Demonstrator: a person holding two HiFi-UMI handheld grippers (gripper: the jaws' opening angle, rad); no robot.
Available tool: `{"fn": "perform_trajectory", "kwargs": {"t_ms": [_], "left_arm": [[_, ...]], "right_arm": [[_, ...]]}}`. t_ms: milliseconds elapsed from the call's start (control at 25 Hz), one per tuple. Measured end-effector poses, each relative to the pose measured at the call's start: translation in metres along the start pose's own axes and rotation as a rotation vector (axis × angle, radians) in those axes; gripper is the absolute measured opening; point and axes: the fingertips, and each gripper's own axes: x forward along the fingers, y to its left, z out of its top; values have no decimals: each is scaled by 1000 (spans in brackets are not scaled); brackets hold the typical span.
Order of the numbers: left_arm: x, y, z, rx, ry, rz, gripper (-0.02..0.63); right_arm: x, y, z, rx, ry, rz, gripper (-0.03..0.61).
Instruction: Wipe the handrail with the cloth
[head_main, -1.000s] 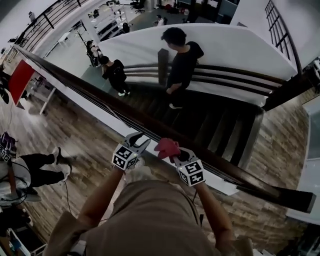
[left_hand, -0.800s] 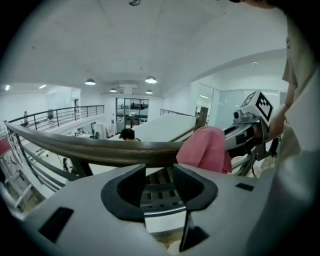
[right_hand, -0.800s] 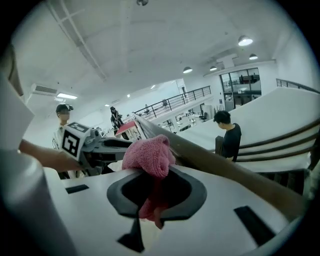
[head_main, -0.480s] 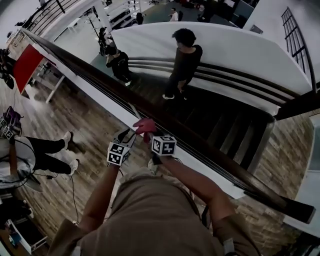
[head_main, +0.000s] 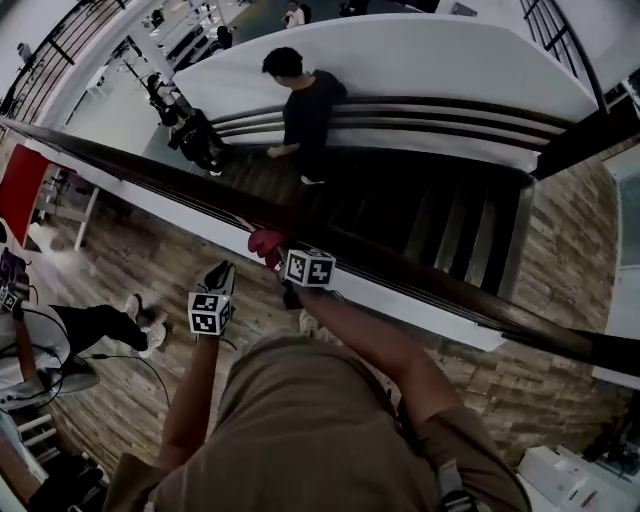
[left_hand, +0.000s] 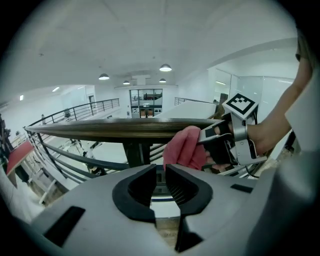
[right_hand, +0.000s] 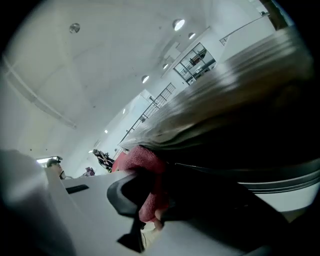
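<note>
Sliding leftward along the wooden handrail (head_main: 140, 170), the right gripper (head_main: 274, 251) pinched the red cloth (head_main: 264, 242) against the rail at its tips, while the empty left gripper (head_main: 224, 270) beside it had just drawn its jaws nearly together, suggesting wiping was under way.

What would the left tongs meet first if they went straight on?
Probably the dark post under the handrail, beside the cloth; depth unclear. The left tongs have just been closing, nothing between them.
</note>
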Motion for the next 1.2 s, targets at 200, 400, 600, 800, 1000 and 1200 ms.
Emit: {"fn": "perform_trajectory", "kwargs": {"t_ms": [200, 400, 600, 800, 1000, 1200], "left_arm": [[14, -71, 36, 86, -30, -127, 72], [20, -141, 48, 165, -55, -257, 72], [31, -252, 56, 240, -59, -363, 72], [38, -372, 51, 277, -52, -419, 72], [42, -514, 54, 306, -31, -471, 72], [45, -650, 72, 314, -66, -488, 72]], "right_arm": [[-69, -33, 6, 20, -28, -7, 57], [-134, -60, -1, 38, -51, -38, 57], [-221, -116, 2, 62, -70, -58, 58], [-326, -190, 5, 62, -101, -79, 58], [-456, -278, 11, 100, -138, -124, 58], [-579, -356, 18, 120, -151, -147, 57]]}}
